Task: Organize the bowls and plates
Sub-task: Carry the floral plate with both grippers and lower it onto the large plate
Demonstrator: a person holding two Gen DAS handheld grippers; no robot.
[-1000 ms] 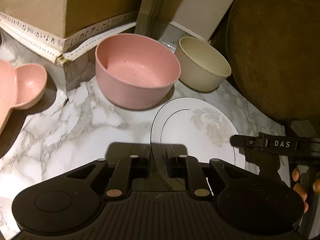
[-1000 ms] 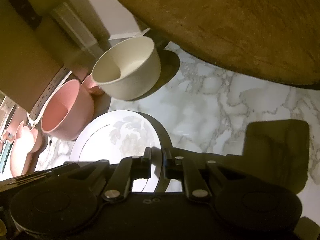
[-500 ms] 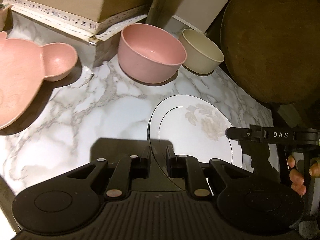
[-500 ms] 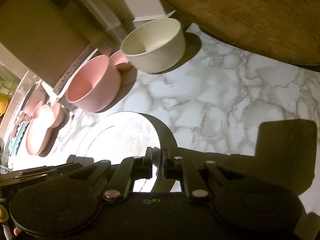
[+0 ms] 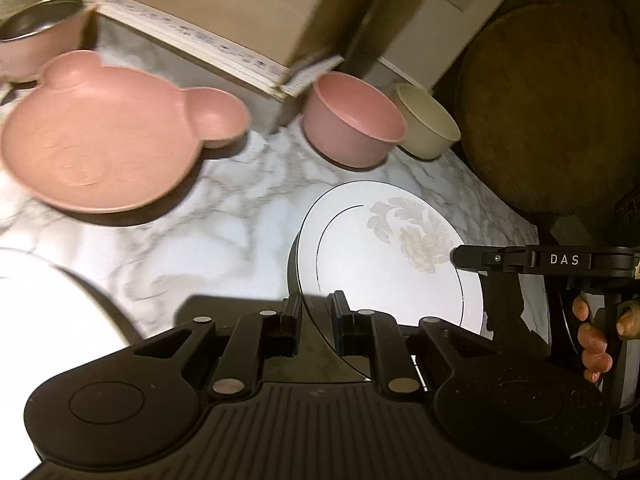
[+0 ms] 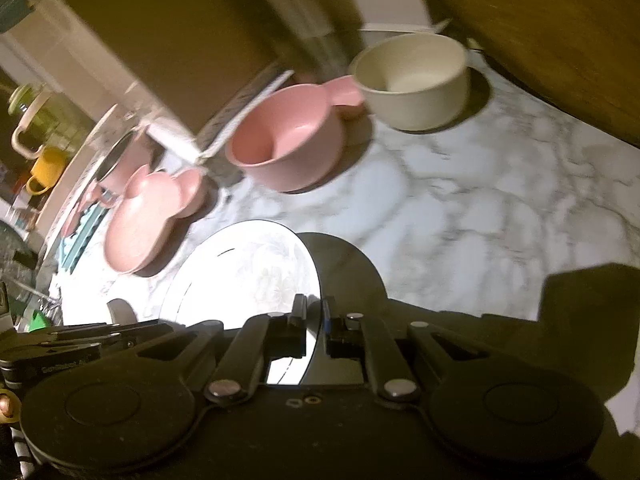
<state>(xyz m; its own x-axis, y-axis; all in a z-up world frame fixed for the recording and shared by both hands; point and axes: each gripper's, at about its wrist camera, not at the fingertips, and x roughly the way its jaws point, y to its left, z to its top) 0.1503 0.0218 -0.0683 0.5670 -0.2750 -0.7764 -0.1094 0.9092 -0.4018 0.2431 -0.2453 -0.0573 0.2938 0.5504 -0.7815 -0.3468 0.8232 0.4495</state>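
Observation:
A white plate with a pale flower print [image 5: 384,256] is held above the marble counter, tilted. My left gripper [image 5: 317,304] is shut on its near left rim. My right gripper [image 6: 314,312] is shut on its opposite rim [image 6: 248,272]; it shows at the right in the left wrist view [image 5: 456,258]. A pink bowl [image 5: 356,120] and a cream bowl [image 5: 426,122] stand side by side at the back. A pink bear-shaped plate [image 5: 108,132] lies at the left.
A cardboard box [image 5: 224,12] stands behind the bowls. A round wooden board [image 5: 548,108] leans at the right. A pink pot with a steel inside [image 5: 36,36] is at far left. A white plate edge [image 5: 48,312] shows at lower left.
Both grippers have lifted the flowered plate and pulled back and left from the bowls. The bear-shaped plate and pink pot have come into view.

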